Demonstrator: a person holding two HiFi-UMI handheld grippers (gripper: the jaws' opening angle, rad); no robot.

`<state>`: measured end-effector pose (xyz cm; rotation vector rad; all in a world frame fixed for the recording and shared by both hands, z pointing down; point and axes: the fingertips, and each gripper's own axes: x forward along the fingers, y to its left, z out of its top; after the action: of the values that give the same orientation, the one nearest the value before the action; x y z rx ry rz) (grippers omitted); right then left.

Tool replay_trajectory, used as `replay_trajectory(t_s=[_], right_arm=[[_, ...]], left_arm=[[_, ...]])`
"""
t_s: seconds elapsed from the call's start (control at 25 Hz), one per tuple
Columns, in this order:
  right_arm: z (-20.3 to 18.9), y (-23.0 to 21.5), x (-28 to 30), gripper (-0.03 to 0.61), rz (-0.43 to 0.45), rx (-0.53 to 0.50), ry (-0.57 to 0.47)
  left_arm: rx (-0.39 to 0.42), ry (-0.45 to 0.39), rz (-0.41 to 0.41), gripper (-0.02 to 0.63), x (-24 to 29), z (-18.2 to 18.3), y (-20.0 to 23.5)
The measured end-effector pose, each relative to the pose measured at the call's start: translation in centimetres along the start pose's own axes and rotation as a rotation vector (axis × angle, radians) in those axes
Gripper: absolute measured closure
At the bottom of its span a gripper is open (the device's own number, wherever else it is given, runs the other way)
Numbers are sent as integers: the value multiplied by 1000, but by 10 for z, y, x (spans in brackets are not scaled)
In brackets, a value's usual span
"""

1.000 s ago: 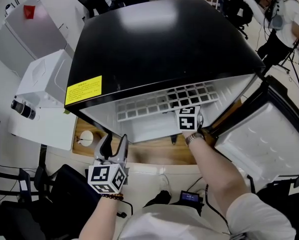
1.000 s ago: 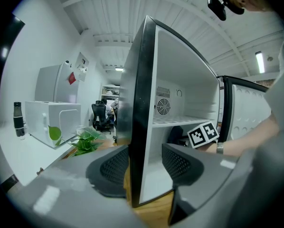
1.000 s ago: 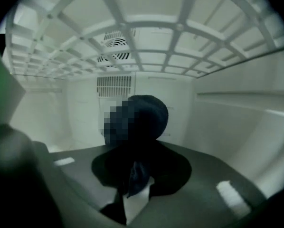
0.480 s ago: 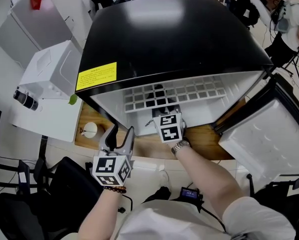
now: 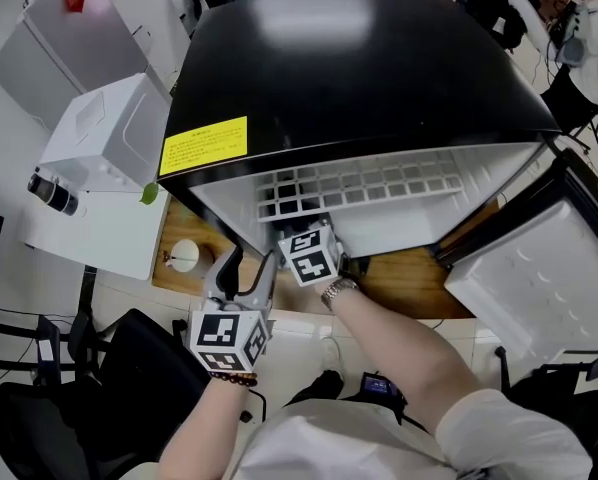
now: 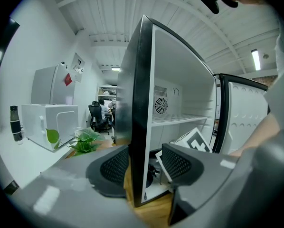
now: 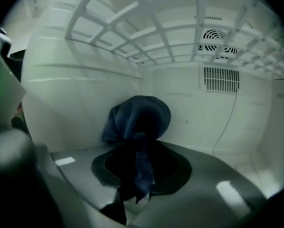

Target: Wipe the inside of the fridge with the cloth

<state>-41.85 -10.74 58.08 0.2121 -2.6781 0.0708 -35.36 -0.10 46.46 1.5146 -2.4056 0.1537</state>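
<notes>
Cloth (image 7: 138,120) between right claw (image 7: 142,161) tips

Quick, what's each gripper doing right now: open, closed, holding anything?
Left gripper: open, holding nothing.
Right gripper: closed on the cloth, inside the fridge.
</notes>
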Motion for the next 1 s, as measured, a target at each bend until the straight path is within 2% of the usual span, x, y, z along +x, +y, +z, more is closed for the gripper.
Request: replay_trajectory(t_s=[0.24, 0.56, 1.0], right_arm=[[-18, -10, 18, 485, -26, -43, 75], [-25, -31, 13, 485, -72, -60, 92], [-39, -83, -9, 485, -156, -51, 128]], left_arm=[[14, -1, -8, 396, 0, 1, -1], [13, -3, -6, 396, -1, 0, 0], [6, -2, 11, 396, 1, 0, 0]])
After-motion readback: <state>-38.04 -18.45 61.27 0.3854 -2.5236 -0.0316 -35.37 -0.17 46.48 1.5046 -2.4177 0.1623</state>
